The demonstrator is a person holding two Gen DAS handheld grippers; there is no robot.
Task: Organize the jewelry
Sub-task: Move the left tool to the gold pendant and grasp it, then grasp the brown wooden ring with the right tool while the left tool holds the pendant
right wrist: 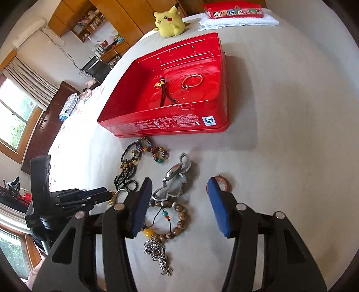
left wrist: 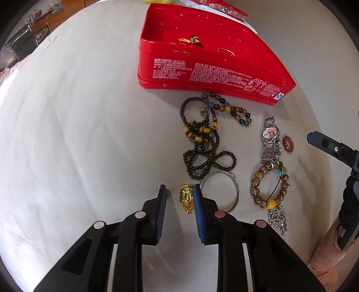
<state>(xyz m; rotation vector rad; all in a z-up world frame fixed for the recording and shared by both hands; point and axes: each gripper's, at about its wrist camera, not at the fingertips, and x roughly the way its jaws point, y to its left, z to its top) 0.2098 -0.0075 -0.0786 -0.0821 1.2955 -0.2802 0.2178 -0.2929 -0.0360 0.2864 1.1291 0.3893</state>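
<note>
Jaws of the left tool (left wrist: 179, 193) stand narrowly apart around a gold charm (left wrist: 186, 197) on the white bed (left wrist: 78, 134); whether the pads (left wrist: 162, 202) touch it cannot be told. Just right of the charm, partly behind the right pad, lies a silver bangle (left wrist: 233, 186). Beyond it a long black bead strand (left wrist: 202, 146) with yellow beads coils toward a multicolour bracelet (left wrist: 226, 109), which lies just before the red tin (left wrist: 202, 71).

The right tool (right wrist: 177, 186) is spread wide and grips nothing. Between its fingers lie a steel watch (right wrist: 175, 179) and a brown bead bracelet (right wrist: 179, 215) with one yellow bead; a silver chain (right wrist: 157, 251) is heaped nearest the camera. A small brown ring (right wrist: 224, 182) shows just behind the right pad (right wrist: 217, 206). In the left wrist view the watch (left wrist: 270, 139), ring (left wrist: 287, 143), brown bracelet (left wrist: 269, 186) and chain (left wrist: 278, 219) sit in a column right of the bangle.

The open tin (right wrist: 168, 121) holds a gold pendant on a dark cord (right wrist: 163, 89) and a thin silver hoop (right wrist: 191, 82), apart from each other. Farther back on the bed sit a yellow plush (right wrist: 169, 21) and a folded white towel (right wrist: 237, 22) with a second red box (right wrist: 233, 10) on it.
</note>
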